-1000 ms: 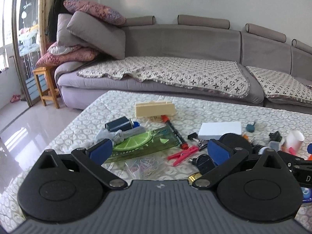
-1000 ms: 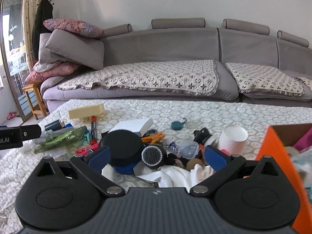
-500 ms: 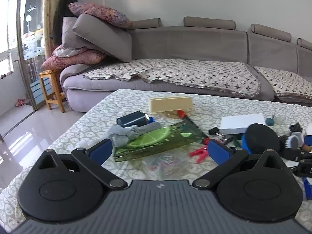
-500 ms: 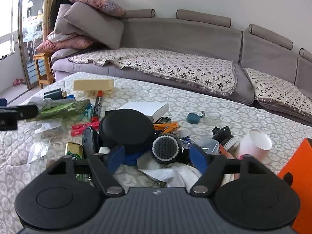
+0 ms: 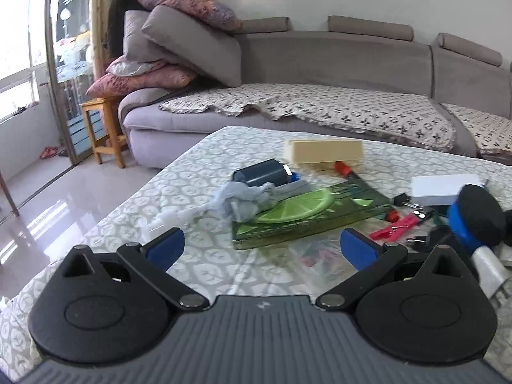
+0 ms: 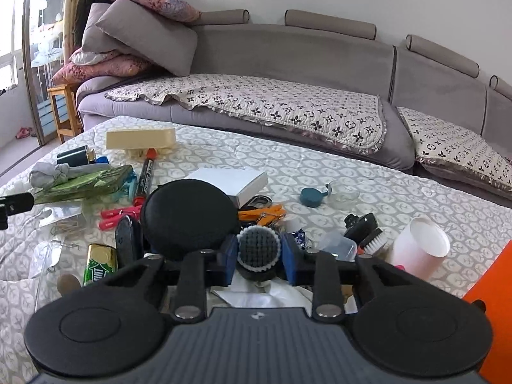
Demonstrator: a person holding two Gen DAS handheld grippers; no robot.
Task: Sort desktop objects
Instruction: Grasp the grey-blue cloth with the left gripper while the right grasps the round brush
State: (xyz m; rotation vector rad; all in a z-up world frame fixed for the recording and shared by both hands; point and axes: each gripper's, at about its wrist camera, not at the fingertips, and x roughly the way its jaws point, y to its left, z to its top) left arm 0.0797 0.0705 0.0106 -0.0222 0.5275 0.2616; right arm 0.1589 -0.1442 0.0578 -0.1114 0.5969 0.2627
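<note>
Right tongs point(image 6: 259, 260): jaws closing, with a round bristle brush head point(image 6: 258, 249) between the blue pads. The pads stand at either side of the brush head; whether they press on it yet cannot be told from the wrist view. The brush head sits in the clutter near the front edge of the worktop point(image 6: 320, 166), just beside a round black case point(image 6: 190, 216) and over white cloth point(image 6: 272, 297).

Left tongs point(image 5: 260, 248): jaws wide apart, nothing between them, poised over the patterned cover of the worktop. Ahead of them lies a green lime-print pouch point(image 5: 307, 217) with a grey rag point(image 5: 243, 200) bunched on its far-left end and a dark blue cylinder point(image 5: 260, 172) behind that.

Other items on the worktop, seen from the right wrist:
- cream block point(image 6: 140, 139) at the far left;
- red-capped marker point(image 6: 145, 174) just in front of it;
- white box point(image 6: 238, 180) behind the black case;
- orange clothespin point(image 6: 262, 216) beside the case;
- white paper cup point(image 6: 419, 248) lying on its side to the right;
- orange box point(image 6: 492, 288) at the right edge.

A grey sofa point(image 6: 288, 57) stands behind the worktop.
</note>
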